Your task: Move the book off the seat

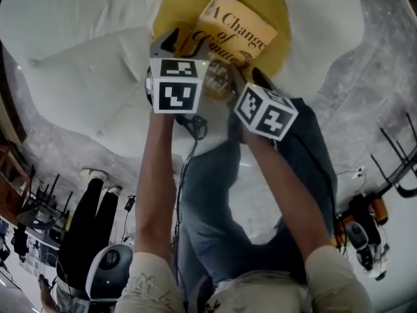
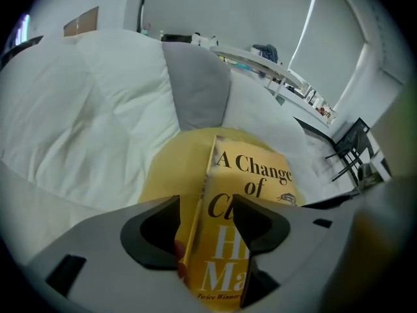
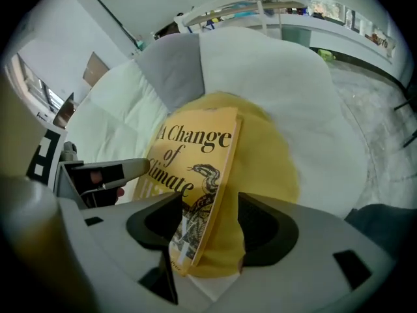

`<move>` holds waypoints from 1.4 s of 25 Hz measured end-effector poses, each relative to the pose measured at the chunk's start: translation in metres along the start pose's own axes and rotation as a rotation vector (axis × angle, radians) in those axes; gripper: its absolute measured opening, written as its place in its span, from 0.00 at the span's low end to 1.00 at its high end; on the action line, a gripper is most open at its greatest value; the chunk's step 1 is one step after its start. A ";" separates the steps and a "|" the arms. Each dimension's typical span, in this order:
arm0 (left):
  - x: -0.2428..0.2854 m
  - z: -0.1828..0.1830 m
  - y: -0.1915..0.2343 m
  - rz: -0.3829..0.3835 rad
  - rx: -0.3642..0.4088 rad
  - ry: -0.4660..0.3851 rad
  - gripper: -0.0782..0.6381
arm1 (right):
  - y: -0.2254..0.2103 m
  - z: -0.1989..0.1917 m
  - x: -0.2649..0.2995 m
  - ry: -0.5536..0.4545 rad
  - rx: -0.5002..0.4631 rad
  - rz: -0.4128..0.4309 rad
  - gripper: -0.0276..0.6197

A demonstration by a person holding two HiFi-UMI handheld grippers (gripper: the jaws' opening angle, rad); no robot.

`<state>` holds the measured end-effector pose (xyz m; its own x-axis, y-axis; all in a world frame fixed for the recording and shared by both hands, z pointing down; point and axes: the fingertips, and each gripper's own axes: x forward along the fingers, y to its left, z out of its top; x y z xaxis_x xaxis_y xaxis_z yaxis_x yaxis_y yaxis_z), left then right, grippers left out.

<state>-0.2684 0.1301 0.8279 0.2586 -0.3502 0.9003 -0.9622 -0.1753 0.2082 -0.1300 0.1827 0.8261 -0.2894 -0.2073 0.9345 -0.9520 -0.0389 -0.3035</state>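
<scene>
A yellow book (image 1: 238, 28) titled "A Change of Climate" lies on a round yellow cushion (image 1: 277, 5) on the big white seat (image 1: 85, 57). Both grippers point steeply down at the book's near end. My left gripper (image 1: 168, 44) stands open astride the book's left edge (image 2: 195, 240); in the left gripper view (image 2: 205, 223) one jaw is off the book and the other over its cover (image 2: 260, 168). My right gripper (image 1: 244, 70) is open too, and in the right gripper view (image 3: 210, 223) the book's right edge (image 3: 218, 194) runs between its jaws with gaps on both sides.
The seat has a grey panel (image 2: 195, 90) behind the cushion. Speckled grey floor (image 1: 365, 77) surrounds it. A person in black trousers (image 1: 85, 233) stands at lower left by dark chairs (image 1: 39, 207). Metal chair legs and a small device (image 1: 365, 233) are at right.
</scene>
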 end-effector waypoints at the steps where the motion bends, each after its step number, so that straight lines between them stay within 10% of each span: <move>1: 0.002 0.000 0.000 -0.016 0.009 0.010 0.45 | -0.001 -0.001 0.001 -0.002 0.010 -0.006 0.44; 14: 0.013 -0.013 -0.017 -0.208 0.137 0.156 0.45 | 0.009 -0.006 0.010 -0.038 0.113 -0.007 0.44; 35: -0.026 0.002 -0.033 -0.050 0.138 0.177 0.45 | 0.015 0.013 -0.022 -0.021 0.051 -0.023 0.39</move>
<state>-0.2430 0.1435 0.7970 0.2752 -0.1729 0.9457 -0.9245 -0.3173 0.2110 -0.1368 0.1740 0.7981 -0.2652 -0.2260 0.9373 -0.9519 -0.0931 -0.2918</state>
